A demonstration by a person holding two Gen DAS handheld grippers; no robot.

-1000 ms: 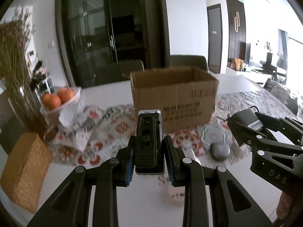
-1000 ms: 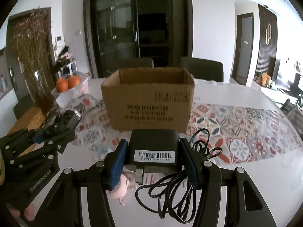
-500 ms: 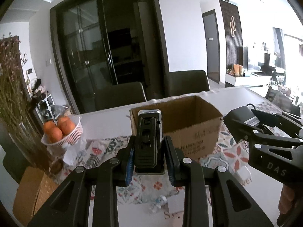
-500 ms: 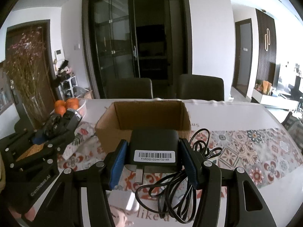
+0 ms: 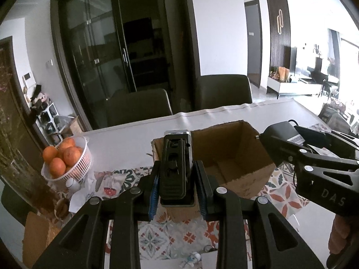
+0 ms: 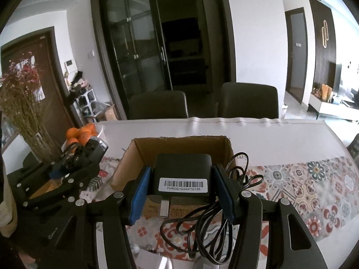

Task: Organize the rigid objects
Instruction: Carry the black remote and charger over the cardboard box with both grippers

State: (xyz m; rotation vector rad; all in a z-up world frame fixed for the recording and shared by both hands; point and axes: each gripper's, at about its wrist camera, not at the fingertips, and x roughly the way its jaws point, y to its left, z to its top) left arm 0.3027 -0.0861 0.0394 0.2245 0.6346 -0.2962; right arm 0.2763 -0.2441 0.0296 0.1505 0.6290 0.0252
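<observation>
My left gripper (image 5: 177,190) is shut on a black clip-like device (image 5: 176,170), held above the near left corner of an open cardboard box (image 5: 226,154). My right gripper (image 6: 182,192) is shut on a black power adapter (image 6: 182,177) with a barcode label; its black cable (image 6: 202,224) hangs in loops below. The adapter is over the near edge of the box (image 6: 179,143). Each gripper shows in the other's view: the right gripper (image 5: 314,163) at right, the left gripper (image 6: 67,174) at left.
A white basket of oranges (image 5: 65,159) stands left of the box, with dried flowers (image 6: 24,109) beyond. A patterned runner (image 6: 314,186) crosses the white table. Small toys (image 5: 193,257) lie below the grippers. A woven box (image 5: 38,233) sits at far left. Two dark chairs (image 6: 246,100) stand behind.
Both grippers have risen and moved forward with their objects, from in front of the box to above its near edge. The box's inside now shows.
</observation>
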